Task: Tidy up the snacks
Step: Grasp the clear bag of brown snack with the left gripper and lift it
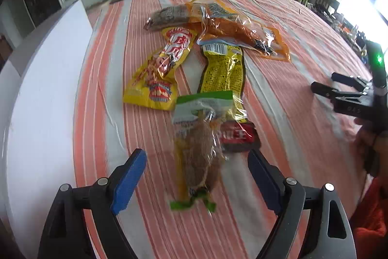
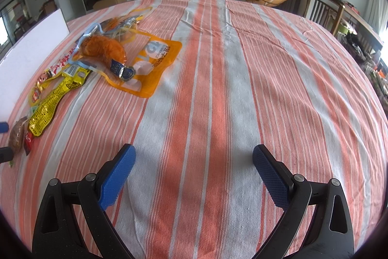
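A clear packet with green ends and a brown snack inside [image 1: 197, 154] is between the blue pads of my left gripper [image 1: 196, 157]. The gripper is open and both pads stand clear of the packet, which looks blurred. Beyond it on the striped cloth lie a red packet [image 1: 240, 135], a yellow barcode packet [image 1: 223, 69], a yellow-and-red packet [image 1: 157, 69], an orange packet [image 1: 237, 28] and a dark brown one [image 1: 167, 16]. My right gripper [image 2: 194, 152] is open over bare cloth, with nothing between its fingers. The pile sits far to its left [image 2: 150, 60].
A white board [image 1: 43, 89] stands along the left edge of the table. The orange-and-white striped cloth [image 2: 242, 64] covers the table. The right gripper and a hand show at the right of the left wrist view [image 1: 339, 91]. Chairs and a TV unit stand beyond the far edge.
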Tool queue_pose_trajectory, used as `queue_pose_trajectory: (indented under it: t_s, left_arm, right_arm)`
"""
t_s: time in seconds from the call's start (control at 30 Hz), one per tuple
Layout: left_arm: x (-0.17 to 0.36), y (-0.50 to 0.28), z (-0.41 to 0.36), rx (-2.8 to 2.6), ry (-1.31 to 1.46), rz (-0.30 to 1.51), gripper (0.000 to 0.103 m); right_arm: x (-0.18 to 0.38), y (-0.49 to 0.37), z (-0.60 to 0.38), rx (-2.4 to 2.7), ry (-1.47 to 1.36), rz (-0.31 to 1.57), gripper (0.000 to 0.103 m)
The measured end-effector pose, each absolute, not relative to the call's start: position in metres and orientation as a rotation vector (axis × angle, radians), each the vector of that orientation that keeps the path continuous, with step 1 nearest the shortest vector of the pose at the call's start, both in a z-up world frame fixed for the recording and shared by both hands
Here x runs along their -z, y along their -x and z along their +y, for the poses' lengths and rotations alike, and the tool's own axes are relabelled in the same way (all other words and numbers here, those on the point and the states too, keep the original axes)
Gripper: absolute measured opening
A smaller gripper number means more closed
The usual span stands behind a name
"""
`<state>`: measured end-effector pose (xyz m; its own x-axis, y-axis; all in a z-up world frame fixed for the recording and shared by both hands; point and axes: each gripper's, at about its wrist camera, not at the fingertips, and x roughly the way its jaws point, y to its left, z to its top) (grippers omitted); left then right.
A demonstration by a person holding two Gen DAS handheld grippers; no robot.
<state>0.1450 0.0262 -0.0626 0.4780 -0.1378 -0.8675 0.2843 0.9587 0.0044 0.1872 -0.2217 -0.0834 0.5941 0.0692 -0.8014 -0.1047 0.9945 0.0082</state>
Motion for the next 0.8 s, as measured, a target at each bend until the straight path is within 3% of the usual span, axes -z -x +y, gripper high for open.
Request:
queue_pose_trajectory:
  t_s: [0.03, 0.07, 0.17, 0.3, 0.4, 0.5, 0.63, 0.8]
  left_arm:
    - [0.066, -0.149, 0.026, 0.252, -0.165, 1.045, 0.081]
    - [0.070, -0.152, 0.027, 0.246, -0.158, 1.053, 0.059]
    - [0.075, -0.155, 0.038, 0.238, -0.053, 1.063, 0.046]
    - [0.072, -0.124, 0.055, 0.115, 0.034, 1.051, 0.045]
    - [0.076, -0.106, 0.058, 0.041, 0.040, 1.024, 0.048]
    - [0.084, -0.108, 0.056, 0.040, 0.004, 0.990, 0.059]
    - [0.089, -0.116, 0.054, 0.056, 0.000, 0.948, 0.082]
    - [0.091, -0.120, 0.055, 0.053, -0.019, 0.916, 0.089]
  right_arm:
    - [0.083, -0.187, -0.222, -0.101, 0.041, 0.929, 0.099]
    - [0.083, -0.187, -0.222, -0.101, 0.041, 0.929, 0.099]
    - [0.084, -0.188, -0.222, -0.101, 0.041, 0.929, 0.099]
    - [0.083, -0.187, -0.221, -0.100, 0.041, 0.929, 0.099]
    - [0.084, -0.188, -0.222, -0.100, 0.041, 0.929, 0.099]
    - [0.084, -0.188, -0.222, -0.100, 0.041, 0.929, 0.099]
    - [0.083, -0.187, -0.222, -0.100, 0.041, 0.929, 0.099]
    - [0.084, -0.187, -0.222, -0.100, 0.041, 0.929, 0.099]
